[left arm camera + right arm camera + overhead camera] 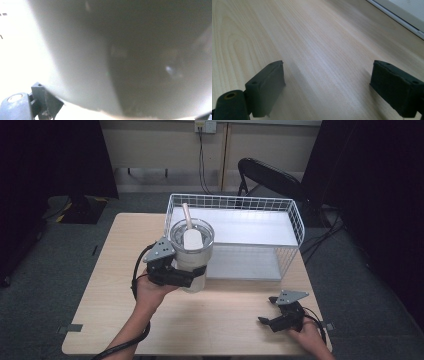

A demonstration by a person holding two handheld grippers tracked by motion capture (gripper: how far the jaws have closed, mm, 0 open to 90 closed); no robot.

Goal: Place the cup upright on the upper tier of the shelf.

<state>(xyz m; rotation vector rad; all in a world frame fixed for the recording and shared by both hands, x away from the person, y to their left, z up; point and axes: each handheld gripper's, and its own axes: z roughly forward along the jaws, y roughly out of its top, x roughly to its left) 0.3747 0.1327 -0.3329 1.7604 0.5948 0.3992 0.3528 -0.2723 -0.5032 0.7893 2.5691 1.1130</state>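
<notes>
A cream tumbler with a clear lid and a pale scoop-like piece sticking out of its top is held up in front of the wire basket. My left gripper is shut on the tumbler's lower body. In the left gripper view the tumbler's wall looms right against the camera, with one finger at the lower left. My right gripper rests low on the table near the front right, open, with bare wood between its fingers.
The white wire basket stands on the far half of the light wood table, with a white liner inside. A black chair sits behind the table. Dark curtains hang on both sides.
</notes>
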